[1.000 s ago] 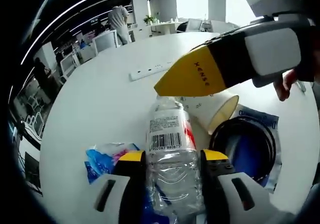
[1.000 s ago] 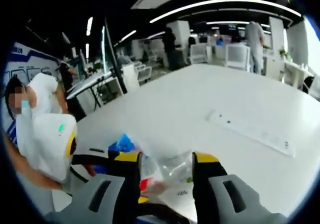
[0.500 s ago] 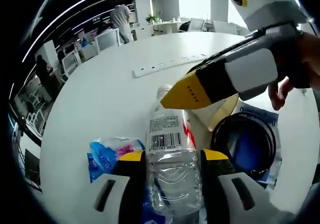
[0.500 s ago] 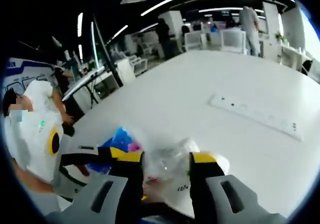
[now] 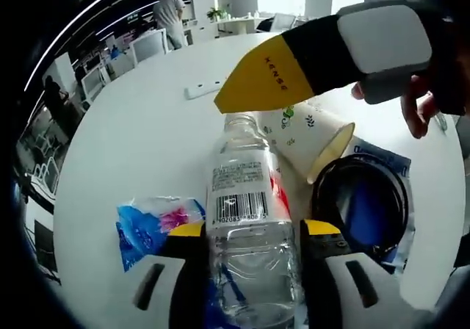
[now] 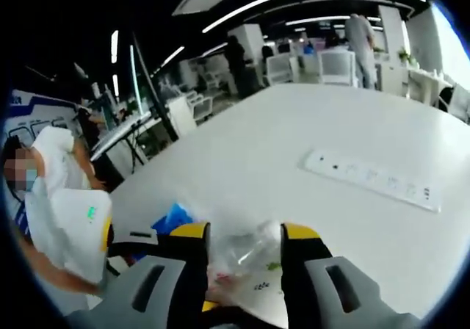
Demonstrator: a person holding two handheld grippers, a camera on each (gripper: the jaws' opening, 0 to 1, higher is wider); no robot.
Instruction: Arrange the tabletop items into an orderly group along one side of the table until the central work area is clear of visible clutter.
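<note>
Bottle (image 5: 246,219) of clear crinkled plastic, barcode label facing up, sits pinched between the left tongs (image 5: 253,233) at bottom centre; its base is cut off by the frame edge. Right tongs (image 5: 275,76), stamped "XENSE", cross the upper right above a tipped paper cup (image 5: 305,134) with leaf print. A dark round lid (image 5: 360,204) lies right, a blue wrapper (image 5: 150,222) left, on the white desk (image 5: 132,138). In the right gripper view, the right tongs (image 6: 246,233) frame blurred clear plastic; whether they grip it cannot be told. A power strip (image 6: 371,181) lies beyond.
</note>
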